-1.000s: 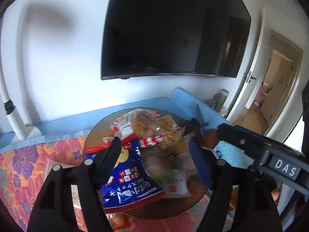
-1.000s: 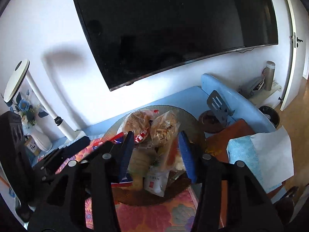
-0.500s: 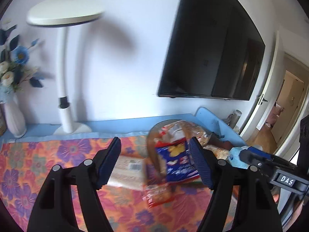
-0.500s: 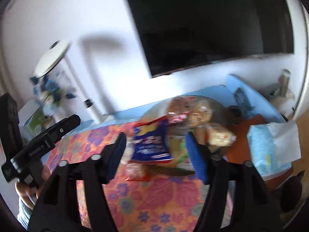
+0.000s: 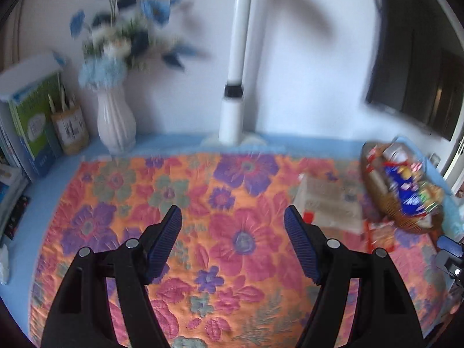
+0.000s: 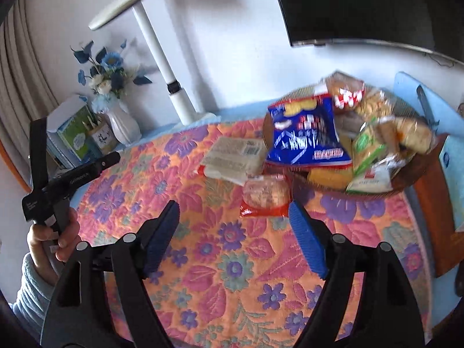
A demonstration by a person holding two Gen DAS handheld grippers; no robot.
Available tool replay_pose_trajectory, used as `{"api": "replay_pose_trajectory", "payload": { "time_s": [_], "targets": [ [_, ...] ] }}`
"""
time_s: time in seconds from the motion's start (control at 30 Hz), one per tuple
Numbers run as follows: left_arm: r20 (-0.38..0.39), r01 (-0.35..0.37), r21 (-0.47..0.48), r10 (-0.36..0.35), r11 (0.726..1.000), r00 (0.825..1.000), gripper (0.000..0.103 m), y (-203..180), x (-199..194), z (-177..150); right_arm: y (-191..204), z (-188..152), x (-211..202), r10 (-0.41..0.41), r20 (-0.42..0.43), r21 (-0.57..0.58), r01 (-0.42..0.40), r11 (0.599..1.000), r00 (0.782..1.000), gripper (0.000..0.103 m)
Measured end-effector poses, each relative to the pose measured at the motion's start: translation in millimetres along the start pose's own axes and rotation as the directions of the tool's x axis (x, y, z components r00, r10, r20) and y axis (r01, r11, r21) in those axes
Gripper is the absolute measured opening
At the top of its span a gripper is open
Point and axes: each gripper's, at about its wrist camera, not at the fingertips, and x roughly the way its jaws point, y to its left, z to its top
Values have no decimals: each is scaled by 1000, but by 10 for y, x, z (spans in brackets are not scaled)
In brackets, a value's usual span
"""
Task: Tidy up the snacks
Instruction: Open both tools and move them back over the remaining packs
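Note:
A woven basket (image 6: 406, 178) at the table's right holds several snacks, among them a blue chip bag (image 6: 304, 134). It also shows far right in the left wrist view (image 5: 406, 220). A flat pale packet (image 6: 232, 161) and a red-edged snack pack (image 6: 265, 194) lie on the floral cloth beside it. My right gripper (image 6: 233, 220) is open and empty, just short of the red-edged pack. My left gripper (image 5: 233, 223) is open and empty over bare cloth, left of the pale packet (image 5: 330, 200). The left gripper's handle (image 6: 72, 178) shows at the left.
A white vase of blue flowers (image 5: 116, 121), a pencil cup (image 5: 69, 130) and books (image 5: 32, 121) stand at the back left. A white lamp post (image 5: 235, 87) rises at the back. A dark screen (image 6: 377, 5) hangs on the wall. A brown stand (image 6: 435, 208) flanks the table's right.
Both grippers have pulled back from the basket and swung left. The basket has gone from between the fingers to the right side of both views. Both stay open.

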Motion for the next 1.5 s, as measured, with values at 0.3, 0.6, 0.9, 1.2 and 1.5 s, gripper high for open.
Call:
{"api": "replay_pose_trajectory", "payload": {
  "time_s": [0.3,0.6,0.9,1.2,1.5],
  "targets": [
    [-154,36,-19,-38,999,987,80,84,726,-399,-178,15,523,-24,-59,59,27,998,998,90],
    [-201,22,10,-19,1000,979,83,24,787,-440,-337,29,720,-42,-105,115,54,992,994,97],
    [-247,-25,70,41,997,968,84,-106,834,-412,-71,76,978,-164,-166,29,171,985,972,82],
    [-151,127,114,-109,985,983,85,-845,451,1,-448,-159,503,-111,-94,82,119,990,989,62],
    [-216,212,172,-173,962,961,83,-1681,1123,34,-434,-193,493,-59,-109,73,68,995,992,64]
  ]
}}
